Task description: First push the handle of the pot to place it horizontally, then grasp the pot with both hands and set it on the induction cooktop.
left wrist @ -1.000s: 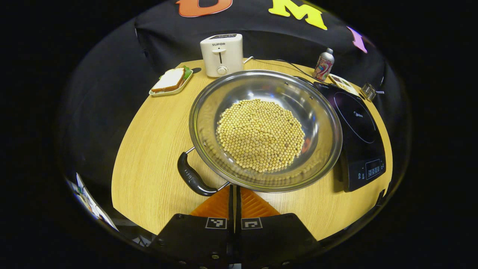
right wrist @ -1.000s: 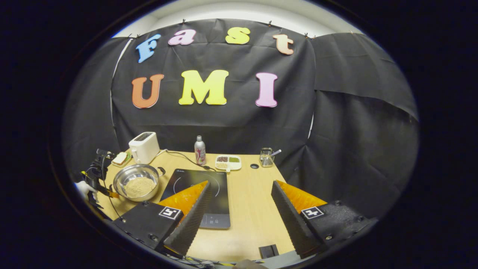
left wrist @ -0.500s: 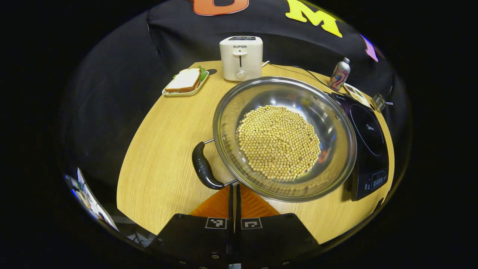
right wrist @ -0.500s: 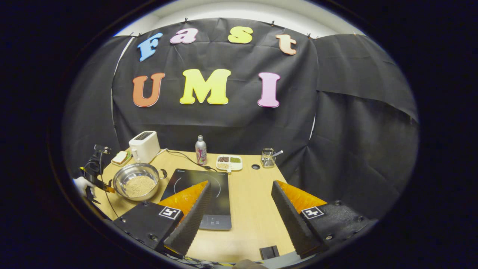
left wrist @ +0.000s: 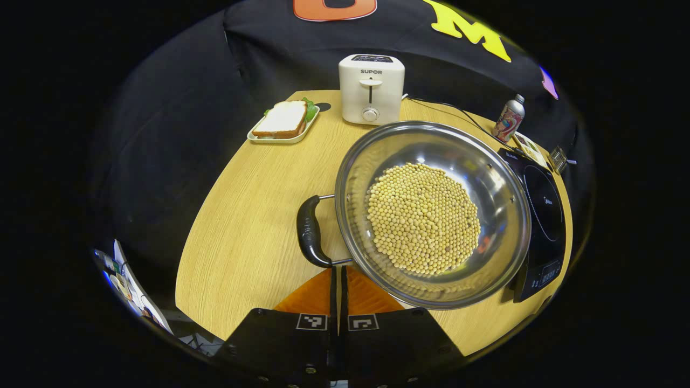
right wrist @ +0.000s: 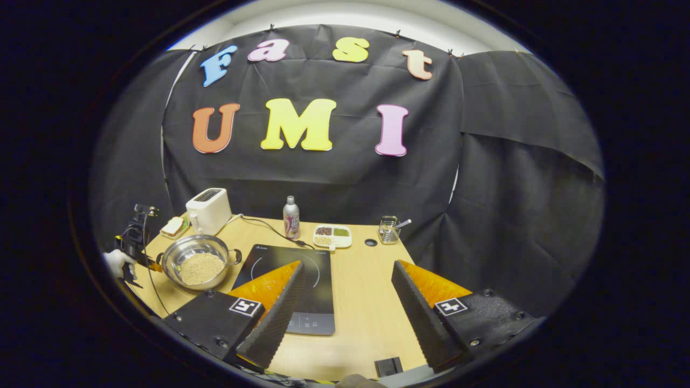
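Your left gripper (left wrist: 339, 276), fingers pressed together, is just beside the pot's handle (left wrist: 310, 230); your right gripper (right wrist: 347, 288) is spread wide.

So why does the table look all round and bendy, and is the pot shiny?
In the left gripper view the fisheye lens bows the table into a curve, and the pot throws back soft glare and reflections on its steel wall. In the right gripper view the table is bent less and the pot looks small but sharp.
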Motion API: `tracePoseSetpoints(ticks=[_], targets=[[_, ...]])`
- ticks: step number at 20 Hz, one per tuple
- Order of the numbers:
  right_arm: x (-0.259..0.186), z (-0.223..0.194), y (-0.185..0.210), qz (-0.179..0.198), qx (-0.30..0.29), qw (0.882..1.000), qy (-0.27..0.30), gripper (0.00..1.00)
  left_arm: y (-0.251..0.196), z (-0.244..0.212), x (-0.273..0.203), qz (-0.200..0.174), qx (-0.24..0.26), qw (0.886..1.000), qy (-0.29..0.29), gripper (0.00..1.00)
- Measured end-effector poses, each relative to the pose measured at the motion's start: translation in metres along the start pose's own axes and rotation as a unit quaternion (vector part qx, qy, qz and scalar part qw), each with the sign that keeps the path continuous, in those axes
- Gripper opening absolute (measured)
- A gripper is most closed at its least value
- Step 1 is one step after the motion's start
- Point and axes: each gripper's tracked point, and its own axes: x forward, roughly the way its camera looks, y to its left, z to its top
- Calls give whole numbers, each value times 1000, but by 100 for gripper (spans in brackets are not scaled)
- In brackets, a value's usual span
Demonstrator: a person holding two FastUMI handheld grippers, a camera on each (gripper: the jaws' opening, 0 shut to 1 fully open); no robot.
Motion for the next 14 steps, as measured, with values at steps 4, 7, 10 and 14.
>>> tracePoseSetpoints(ticks=[4,7,10,14], targets=[[3,3,1,3,-2,1000,-2,99,8,9,5,6,-7,1000,-2,0],[4,7,2,2,-6,1000,-4,99,12,17,11,10,-10,1000,-4,0],[5,6,4,5,-9,1000,-4,99,15,28,15,11,-17,1000,-4,0],[4,7,11,13,-5,1000,-4,99,19,40,21,24,-16,1000,-8,0]])
